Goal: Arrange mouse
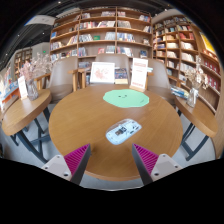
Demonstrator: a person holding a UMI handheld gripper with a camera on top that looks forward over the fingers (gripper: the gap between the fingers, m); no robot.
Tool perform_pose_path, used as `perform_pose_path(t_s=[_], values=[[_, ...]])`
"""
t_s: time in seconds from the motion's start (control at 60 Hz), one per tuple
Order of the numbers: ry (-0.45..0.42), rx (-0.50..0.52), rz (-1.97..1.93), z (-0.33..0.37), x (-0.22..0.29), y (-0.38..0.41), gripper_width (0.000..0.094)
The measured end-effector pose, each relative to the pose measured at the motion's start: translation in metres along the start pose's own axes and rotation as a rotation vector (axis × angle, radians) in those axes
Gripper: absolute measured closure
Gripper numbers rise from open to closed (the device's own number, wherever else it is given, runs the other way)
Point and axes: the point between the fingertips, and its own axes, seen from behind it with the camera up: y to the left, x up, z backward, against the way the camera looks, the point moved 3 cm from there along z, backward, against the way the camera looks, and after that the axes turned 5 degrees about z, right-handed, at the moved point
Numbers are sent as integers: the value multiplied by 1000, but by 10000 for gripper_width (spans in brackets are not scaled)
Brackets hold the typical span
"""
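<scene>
A white and grey mouse point(123, 131) lies on the round wooden table point(80, 120), just ahead of my fingers and a little right of their middle. A light green round mat point(126, 98) lies on the table beyond the mouse. My gripper point(112, 160) is open and empty, held above the near edge of the table, with its pink pads point(76, 157) wide apart. Nothing is between the fingers.
Upright cards and signs point(102, 72) stand at the table's far edge. Chairs point(62, 78) stand around it. Another wooden table point(22, 108) with a plant is to the left, one more to the right point(200, 112). Bookshelves point(105, 30) line the back wall.
</scene>
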Motion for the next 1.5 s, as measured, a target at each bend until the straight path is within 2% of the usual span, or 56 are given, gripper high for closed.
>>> perform_pose_path(t_s=[0.317,0.65,0.733,0.783,0.817,0.833,0.85,0.95,1.033,1.15,1.3,1.367,1.5], values=[[42,-11,-50,-57,35,-14,85],[45,36,-17,-102,66,-6,99],[37,41,-9,-104,67,-6,145],[31,33,-7,-106,67,-9,211],[27,36,-4,-106,68,-7,304],[24,34,-3,-107,68,-8,462],[20,40,-7,-107,69,-7,473],[35,45,2,-103,71,-9,493],[9,61,-12,-96,93,-11,505],[-60,69,-11,-92,151,-23,505],[-140,3,21,-130,224,-56,505],[-125,-20,17,-164,237,-70,507],[-75,12,-54,-226,230,-82,506]])
